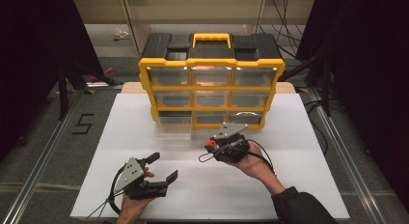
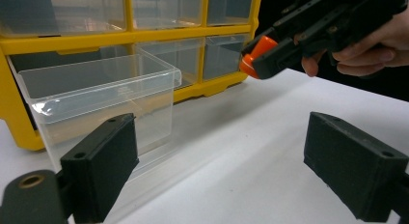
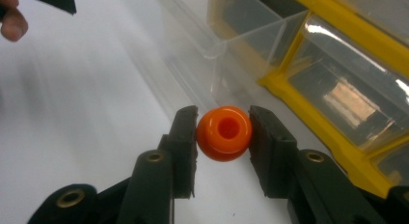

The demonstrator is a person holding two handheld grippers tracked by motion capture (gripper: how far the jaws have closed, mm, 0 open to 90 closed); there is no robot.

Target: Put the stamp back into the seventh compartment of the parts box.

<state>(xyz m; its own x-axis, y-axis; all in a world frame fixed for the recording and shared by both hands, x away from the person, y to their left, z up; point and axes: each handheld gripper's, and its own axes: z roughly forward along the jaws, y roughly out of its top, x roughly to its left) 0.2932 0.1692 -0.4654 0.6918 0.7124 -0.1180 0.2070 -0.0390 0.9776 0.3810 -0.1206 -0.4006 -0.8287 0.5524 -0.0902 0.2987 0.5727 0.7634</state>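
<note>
My right gripper (image 3: pixel 223 130) is shut on an orange bead (image 3: pixel 224 133) with a hole through it, held above the white table (image 1: pixel 289 137). From above, that bead (image 1: pixel 210 144) and the right gripper (image 1: pixel 211 146) hover just right of a clear drawer (image 1: pixel 173 129) pulled out of the bottom left slot of the yellow and black organizer (image 1: pixel 212 79). My left gripper (image 1: pixel 161 166) stands open near the table's front with nothing between its jaws. Its own view faces the clear drawer (image 2: pixel 101 96), and shows the orange bead (image 2: pixel 254 56) in the other gripper.
The organizer has three rows of clear drawers and a yellow handle (image 1: pixel 211 38) on top. Metal rails (image 1: pixel 337 142) run along both sides of the table. A "5" mark (image 1: pixel 83 123) is on the floor at the left.
</note>
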